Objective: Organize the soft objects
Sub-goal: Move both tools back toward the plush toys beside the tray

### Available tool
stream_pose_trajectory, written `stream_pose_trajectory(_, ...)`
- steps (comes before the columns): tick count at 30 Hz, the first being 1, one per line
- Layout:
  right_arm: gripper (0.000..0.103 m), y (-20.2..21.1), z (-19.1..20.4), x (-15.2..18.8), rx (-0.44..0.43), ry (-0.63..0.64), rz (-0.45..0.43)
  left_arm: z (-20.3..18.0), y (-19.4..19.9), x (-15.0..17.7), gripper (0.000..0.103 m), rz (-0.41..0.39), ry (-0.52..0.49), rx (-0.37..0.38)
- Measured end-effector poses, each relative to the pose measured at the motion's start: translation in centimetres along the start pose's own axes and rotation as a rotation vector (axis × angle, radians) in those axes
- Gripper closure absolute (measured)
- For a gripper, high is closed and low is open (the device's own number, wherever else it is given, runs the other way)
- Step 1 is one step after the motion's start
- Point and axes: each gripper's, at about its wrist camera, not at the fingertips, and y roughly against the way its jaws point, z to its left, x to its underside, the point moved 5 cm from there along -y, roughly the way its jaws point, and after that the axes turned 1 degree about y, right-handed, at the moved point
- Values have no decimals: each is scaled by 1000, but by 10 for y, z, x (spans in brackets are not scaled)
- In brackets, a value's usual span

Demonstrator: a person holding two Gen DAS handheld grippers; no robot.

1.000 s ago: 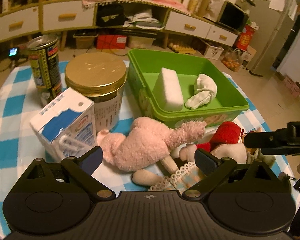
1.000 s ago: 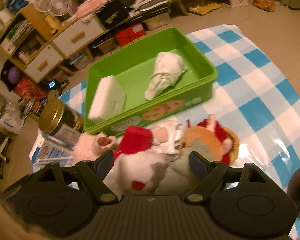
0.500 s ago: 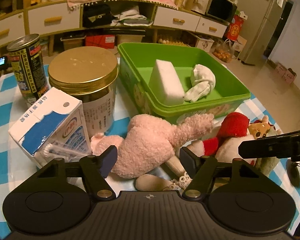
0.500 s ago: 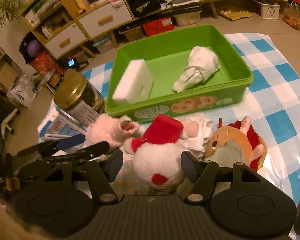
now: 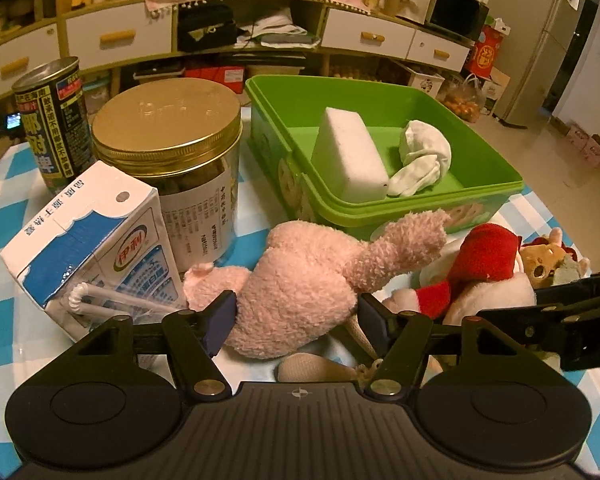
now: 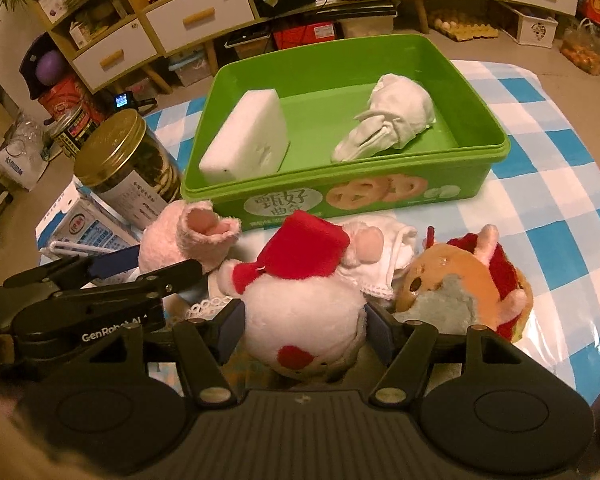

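A green bin (image 5: pixel 496 194) (image 6: pixel 496 148) holds a white sponge block (image 5: pixel 350 160) (image 6: pixel 246 136) and a white balled cloth (image 5: pixel 424 156) (image 6: pixel 392 120). In front of it lie a pink plush (image 5: pixel 308 280) (image 6: pixel 180 240), a white plush with a red hat (image 6: pixel 304 300) (image 5: pixel 484 260) and an orange plush (image 6: pixel 460 280). My left gripper (image 5: pixel 294 312) has its jaws around the pink plush, pads touching its sides. My right gripper (image 6: pixel 304 326) has its jaws around the white plush's body, pads against it.
A gold-lidded jar (image 5: pixel 172 160), a milk carton (image 5: pixel 96 248) and a dark can (image 5: pixel 52 120) stand left of the bin on the blue checked tablecloth (image 6: pixel 560 200). Shelves and drawers stand beyond the table.
Both grippers moved forward and closed in: the left jaws narrowed onto the pink plush, the right jaws narrowed onto the white plush. The plushes have not been lifted.
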Motion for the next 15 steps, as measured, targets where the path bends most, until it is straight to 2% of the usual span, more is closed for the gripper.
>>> stream_pose_trajectory(6, 55, -6, 3, 2, -3, 12, 12, -1, 1, 0, 42, -1, 6, -5)
stream_pose_trajectory(11, 62, -4, 3, 2, -3, 7, 9, 0, 4, -3, 45, 9, 26, 6)
stream_pose_trajectory(15, 64, 0, 2, 0, -17, -16, 9, -1, 10, -6, 46, 10, 36, 12)
